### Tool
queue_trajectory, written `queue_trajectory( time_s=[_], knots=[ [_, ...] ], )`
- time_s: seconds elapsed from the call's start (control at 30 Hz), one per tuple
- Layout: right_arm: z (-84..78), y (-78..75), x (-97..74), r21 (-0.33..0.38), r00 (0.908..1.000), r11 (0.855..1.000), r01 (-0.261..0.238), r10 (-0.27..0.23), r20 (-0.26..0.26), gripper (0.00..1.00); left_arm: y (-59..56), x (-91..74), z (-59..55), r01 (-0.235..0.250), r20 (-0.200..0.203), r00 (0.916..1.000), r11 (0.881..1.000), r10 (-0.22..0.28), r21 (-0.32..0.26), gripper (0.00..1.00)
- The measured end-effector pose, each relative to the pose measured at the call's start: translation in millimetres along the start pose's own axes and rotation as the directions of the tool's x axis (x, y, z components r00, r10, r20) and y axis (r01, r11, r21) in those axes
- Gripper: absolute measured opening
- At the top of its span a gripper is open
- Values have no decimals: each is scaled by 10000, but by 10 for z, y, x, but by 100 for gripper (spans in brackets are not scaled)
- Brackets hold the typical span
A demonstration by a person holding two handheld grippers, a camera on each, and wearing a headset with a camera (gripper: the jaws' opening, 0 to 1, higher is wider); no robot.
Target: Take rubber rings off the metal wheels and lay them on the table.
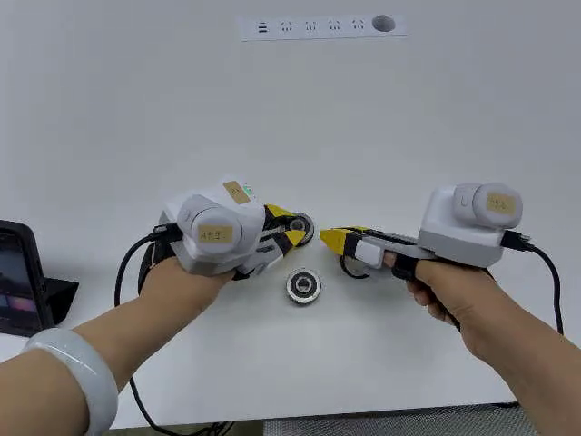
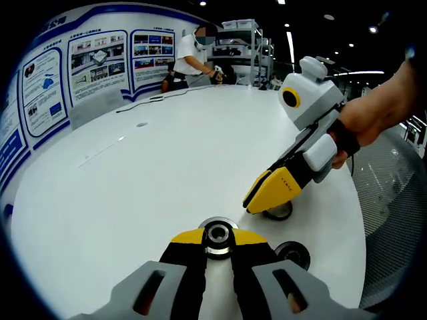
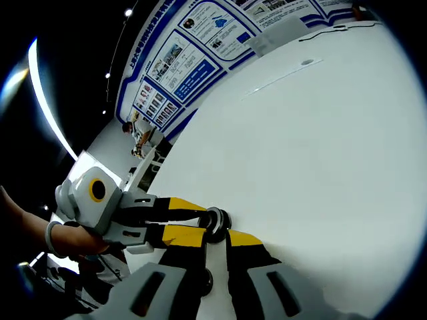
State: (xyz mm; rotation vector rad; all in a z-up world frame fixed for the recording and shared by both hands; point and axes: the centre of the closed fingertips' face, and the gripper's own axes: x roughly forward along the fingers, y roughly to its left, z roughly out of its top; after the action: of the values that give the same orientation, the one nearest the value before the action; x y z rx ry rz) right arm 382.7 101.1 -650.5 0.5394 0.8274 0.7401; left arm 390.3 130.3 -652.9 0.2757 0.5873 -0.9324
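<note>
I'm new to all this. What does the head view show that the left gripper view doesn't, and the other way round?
Head view, not the left gripper view: a power strip far across the table, a dark screen at the left edge, a white bracelet.
Left gripper view, not the head view: wall posters, a person beyond the table, shelves.
Both: the left gripper shut on a metal wheel, a second wheel loose on the table, and the right gripper with a black rubber ring lying by its tips.
</note>
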Motion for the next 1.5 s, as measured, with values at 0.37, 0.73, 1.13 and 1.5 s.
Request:
queue_trajectory(
  time_s=[0.37,0.73,1.13,1.5],
  knots=[
    [54,-25,126,103,9998,9998,-152,153,-91,14,3,-1,-6,10,113,9999,10000,-10,-67,14],
    [59,-43,212,313,9987,9988,-368,378,-339,15,0,-3,-6,-9,206,9998,9998,13,-190,13],
    [17,26,279,633,9963,9958,-654,687,-513,16,3,-10,-1,-18,253,9997,9997,24,-245,13],
    [18,87,237,618,9958,9954,-737,768,-490,15,9,-11,-5,9,285,9996,9996,-1,-277,13]
  ],
)
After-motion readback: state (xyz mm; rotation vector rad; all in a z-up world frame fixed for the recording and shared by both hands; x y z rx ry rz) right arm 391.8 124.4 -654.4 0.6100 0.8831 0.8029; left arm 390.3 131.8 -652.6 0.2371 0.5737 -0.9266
